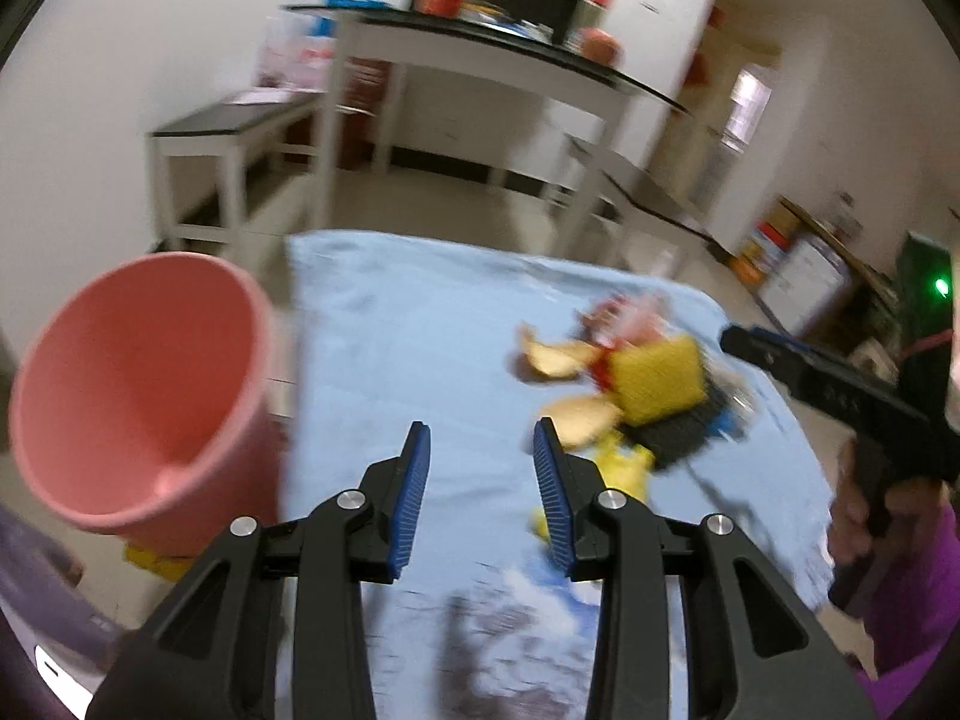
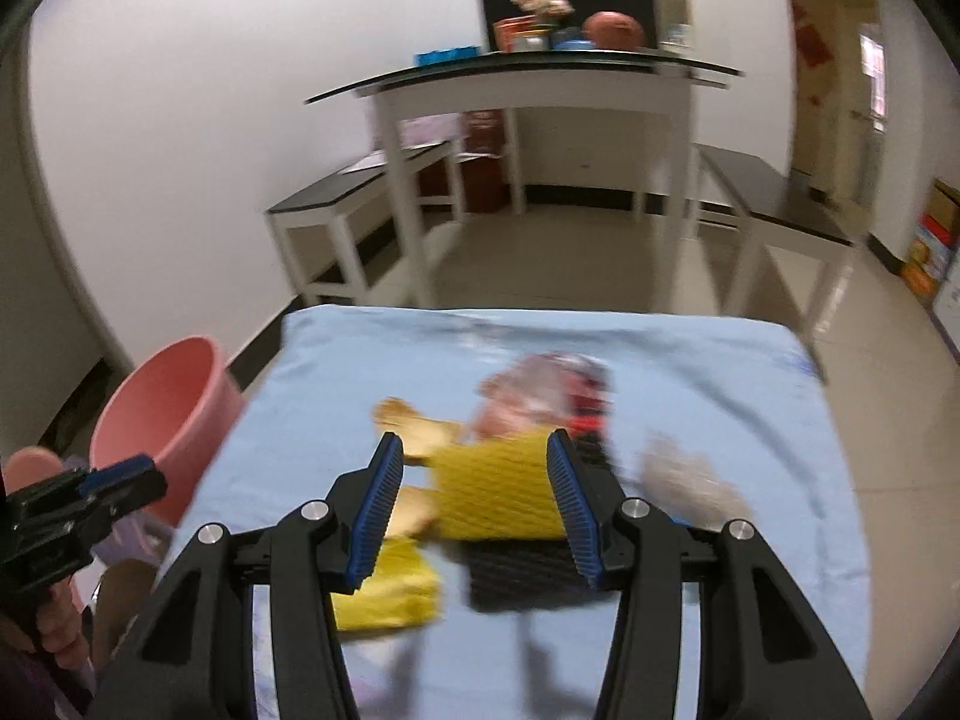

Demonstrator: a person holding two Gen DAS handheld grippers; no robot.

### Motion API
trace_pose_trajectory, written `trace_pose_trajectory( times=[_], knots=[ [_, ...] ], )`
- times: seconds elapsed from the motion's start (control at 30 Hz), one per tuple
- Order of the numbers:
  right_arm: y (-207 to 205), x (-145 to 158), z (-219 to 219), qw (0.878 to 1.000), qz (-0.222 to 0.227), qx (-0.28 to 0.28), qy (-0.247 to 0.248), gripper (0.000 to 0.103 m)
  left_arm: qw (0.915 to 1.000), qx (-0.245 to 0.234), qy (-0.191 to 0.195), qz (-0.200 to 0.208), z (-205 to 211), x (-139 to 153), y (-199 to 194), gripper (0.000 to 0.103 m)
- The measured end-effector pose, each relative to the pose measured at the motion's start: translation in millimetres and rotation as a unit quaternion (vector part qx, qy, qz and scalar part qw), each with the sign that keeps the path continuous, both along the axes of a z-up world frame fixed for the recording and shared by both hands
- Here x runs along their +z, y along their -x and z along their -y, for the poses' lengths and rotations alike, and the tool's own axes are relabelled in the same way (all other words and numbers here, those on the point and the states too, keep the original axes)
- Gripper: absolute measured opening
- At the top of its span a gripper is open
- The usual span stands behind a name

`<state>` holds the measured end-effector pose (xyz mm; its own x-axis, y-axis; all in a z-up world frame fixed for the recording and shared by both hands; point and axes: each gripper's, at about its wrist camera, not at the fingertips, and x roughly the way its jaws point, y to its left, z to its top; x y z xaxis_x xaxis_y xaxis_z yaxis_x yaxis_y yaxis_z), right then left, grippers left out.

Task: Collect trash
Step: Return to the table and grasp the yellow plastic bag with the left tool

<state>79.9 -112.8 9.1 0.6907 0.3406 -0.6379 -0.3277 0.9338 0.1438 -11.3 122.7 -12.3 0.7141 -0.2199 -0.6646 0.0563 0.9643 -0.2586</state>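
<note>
Desk, draped in a pale blue cloth (image 2: pixel 690 360): carries all the trash in a loose heap at centre

Round pink plastic bucket (image 1: pixel 138 396): stands off the desk's left edge, at 9 o'clock from the heap, mouth open; the likely place for the trash

Yellow foam net sleeve (image 2: pixel 498 492): top of the heap, at 12 o'clock between the right claw's blue pads, not yet touched

Black ribbed mesh piece (image 2: pixel 522 576): just under the sleeve, at 6 o'clock

Crumpled yellow wrapper (image 2: pixel 390 594): at 7 o'clock from the sleeve

Clear crinkled plastic bag (image 2: pixel 540 390): at 12 o'clock behind the sleeve; blurred

Tan peel scraps (image 2: pixel 420 432): at 10 o'clock

Right claw (image 2: pixel 474 498): open wide, empty. Judgement: lower it squarely, close on the sleeve alone, avoid pinching the cloth

Left claw (image 1: pixel 480 468): open, empty, hovering between bucket and heap
</note>
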Motion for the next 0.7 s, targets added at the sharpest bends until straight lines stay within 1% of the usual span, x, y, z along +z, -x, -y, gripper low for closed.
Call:
trace_pose_trajectory(
  times=[0.13,0.27,0.33,0.4,0.43,0.53,0.7],
  knots=[
    [3,-12,34,0.999,-0.015,-0.03,0.006,0.05,0.9977,-0.063,-0.014,-0.02,33,-13,-7,0.036],
    [3,-24,66,0.998,-0.028,-0.062,0.001,0.052,0.9926,-0.107,-0.038,-0.042,60,-29,-8,0.036],
    [3,-28,78,0.997,-0.031,-0.075,-0.002,0.054,0.9894,-0.125,-0.056,-0.049,70,-34,-9,0.036],
    [5,-33,90,0.996,-0.035,-0.087,-0.004,0.054,0.9848,-0.144,-0.083,-0.05,81,-38,-10,0.036],
    [4,-34,95,0.995,-0.037,-0.091,-0.004,0.054,0.9826,-0.15,-0.097,-0.049,85,-40,-11,0.036],
    [2,-39,109,0.994,-0.043,-0.101,-0.009,0.054,0.9776,-0.161,-0.124,-0.055,91,-48,-18,0.036],
    [-2,-48,115,0.994,-0.053,-0.098,-0.012,0.055,0.9727,-0.172,-0.144,-0.061,97,-60,-25,0.036]
  ],
)
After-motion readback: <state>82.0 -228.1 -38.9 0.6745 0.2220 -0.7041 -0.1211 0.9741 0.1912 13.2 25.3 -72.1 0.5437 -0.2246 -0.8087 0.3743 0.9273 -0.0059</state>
